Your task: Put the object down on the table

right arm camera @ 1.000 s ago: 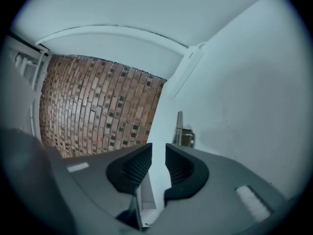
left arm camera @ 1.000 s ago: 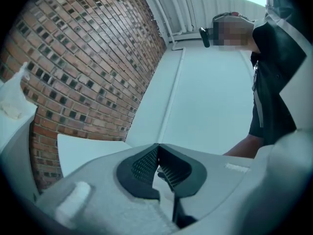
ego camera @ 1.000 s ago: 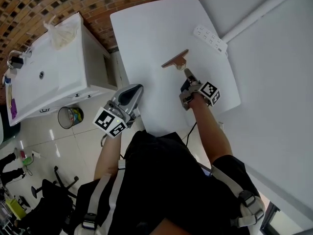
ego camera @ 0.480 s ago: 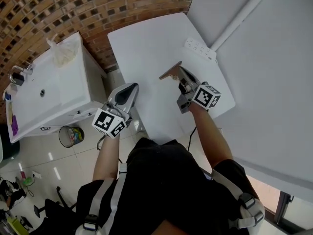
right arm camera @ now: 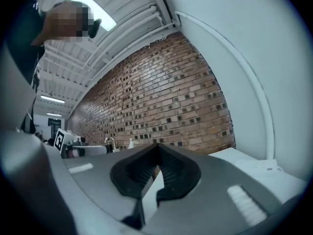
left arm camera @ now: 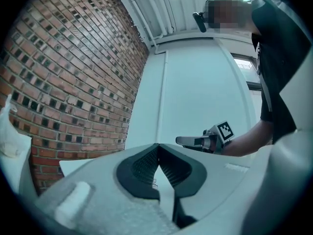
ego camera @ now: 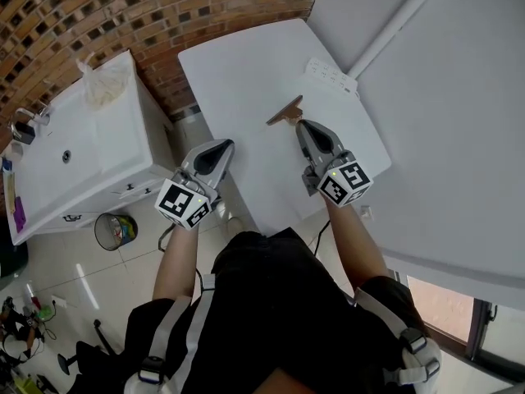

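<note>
Small flat brown object (ego camera: pixel 285 111), on or just above white table (ego camera: pixel 238 64)

White table (ego camera: pixel 238 64), rectangular with rounded corners, upper centre of the frame. Lying on it:
- one brown flat object (ego camera: pixel 285 111), right of the table's middle
- one white power strip (ego camera: pixel 332 76), near the upper right edge, apart from the brown object
</note>
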